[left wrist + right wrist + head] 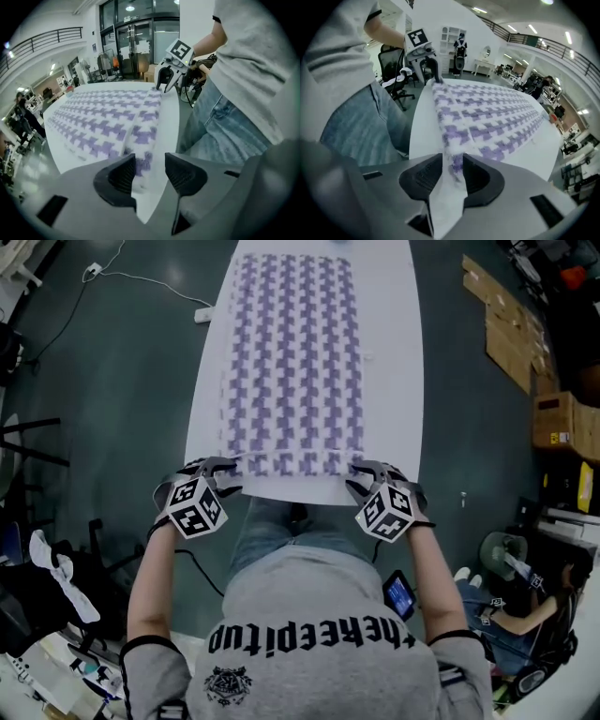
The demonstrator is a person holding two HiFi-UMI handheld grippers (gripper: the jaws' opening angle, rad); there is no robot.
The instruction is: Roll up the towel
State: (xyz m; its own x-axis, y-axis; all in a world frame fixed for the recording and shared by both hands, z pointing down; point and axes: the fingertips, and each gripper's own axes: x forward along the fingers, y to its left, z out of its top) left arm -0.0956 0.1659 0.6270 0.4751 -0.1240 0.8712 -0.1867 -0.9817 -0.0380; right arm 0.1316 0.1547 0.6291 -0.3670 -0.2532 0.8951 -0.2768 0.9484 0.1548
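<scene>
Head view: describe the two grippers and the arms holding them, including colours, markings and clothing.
The left gripper and the right gripper are dark grey with black ribbed pads. Each carries a white cube printed with black square markers. A dark cable trails from the left one. The person wears a grey short-sleeved T-shirt with dark-trimmed sleeves and black lettering, and blue jeans.

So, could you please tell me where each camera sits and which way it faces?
Head view: on the head, steeply down onto towel and table; arms show.
Left gripper view: on left gripper, along the towel's edge toward right gripper; jeans show.
Right gripper view: on right gripper, opposite way; jeans, shirt show.
Shared: the towel.
</scene>
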